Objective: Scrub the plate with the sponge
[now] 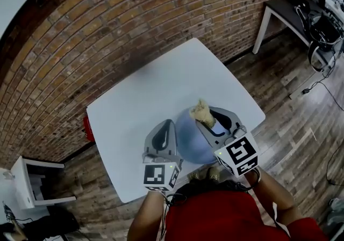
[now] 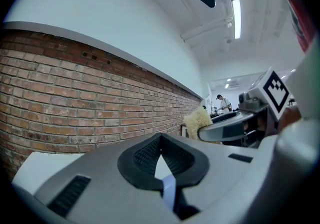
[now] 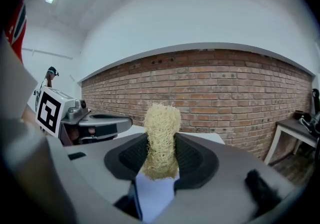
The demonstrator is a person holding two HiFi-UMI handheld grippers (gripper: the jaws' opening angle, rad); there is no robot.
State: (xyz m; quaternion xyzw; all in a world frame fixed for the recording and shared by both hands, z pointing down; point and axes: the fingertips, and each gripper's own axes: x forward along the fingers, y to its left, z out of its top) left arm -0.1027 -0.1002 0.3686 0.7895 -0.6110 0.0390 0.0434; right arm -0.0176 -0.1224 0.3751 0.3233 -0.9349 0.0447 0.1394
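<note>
Over the near half of the white table (image 1: 140, 100), the blue plate (image 1: 188, 140) sits between both claws. The left gripper (image 2: 160, 144) is pinched tight on the plate's left rim. The right gripper (image 3: 161, 140) clamps the yellow sponge (image 3: 161, 118) over the plate's far edge. Beyond them the tabletop stretches toward the brick wall (image 1: 107, 30).

Round, pale blue plate (image 1: 189, 140), lower centre of the head view, thin left rim clamped in the left gripper (image 1: 170, 127). Straw-coloured fibrous sponge (image 3: 161, 135), upright, squeezed at its base by the right gripper (image 3: 161, 160), against the plate's upper right edge.
</note>
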